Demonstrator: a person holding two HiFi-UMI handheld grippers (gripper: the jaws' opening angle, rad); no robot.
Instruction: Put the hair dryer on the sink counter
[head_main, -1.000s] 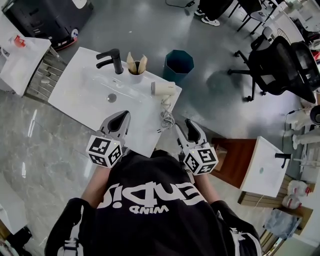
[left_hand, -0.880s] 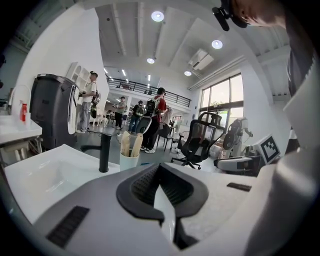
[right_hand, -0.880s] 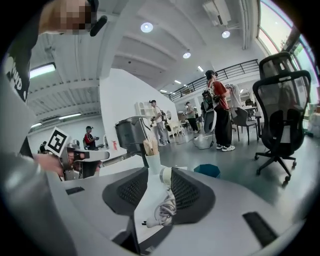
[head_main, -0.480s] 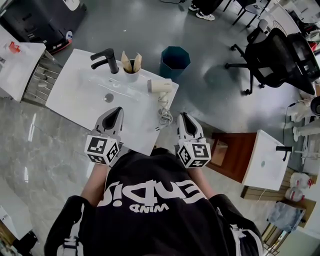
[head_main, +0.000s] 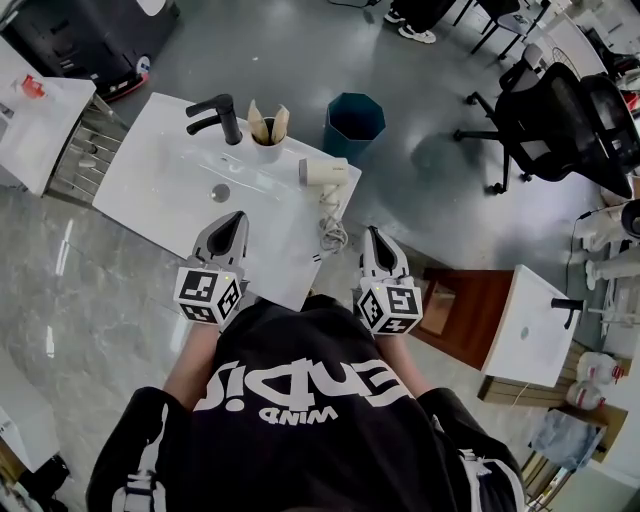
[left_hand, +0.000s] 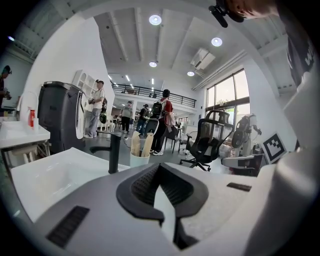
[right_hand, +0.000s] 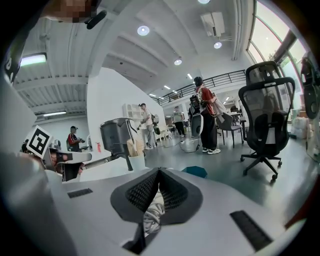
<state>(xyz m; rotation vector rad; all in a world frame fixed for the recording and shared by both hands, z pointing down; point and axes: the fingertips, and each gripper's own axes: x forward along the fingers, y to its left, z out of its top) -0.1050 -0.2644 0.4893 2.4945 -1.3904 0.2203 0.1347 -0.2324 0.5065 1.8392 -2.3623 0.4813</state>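
Note:
The white hair dryer (head_main: 325, 172) lies on the right edge of the white sink counter (head_main: 160, 195), its cord (head_main: 333, 235) bunched on the counter in front of it. My right gripper (head_main: 372, 233) hovers just right of the cord, off the counter's near corner, jaws shut with nothing between the tips. In the right gripper view the jaws (right_hand: 159, 171) meet, and the cord (right_hand: 151, 216) shows below, through the gap behind the tips. My left gripper (head_main: 237, 217) hangs over the counter's near edge, also shut and empty (left_hand: 159, 166).
A black faucet (head_main: 222, 115) and a white cup of wooden sticks (head_main: 268, 148) stand at the counter's back. A teal bin (head_main: 355, 125) sits on the floor behind the dryer. A black office chair (head_main: 560, 120) is at the far right, and a brown cabinet (head_main: 465, 320) beside my right arm.
The right gripper's jaws have gone from open to shut, and it has drawn slightly back from the cord. The left gripper and the hair dryer stay in place.

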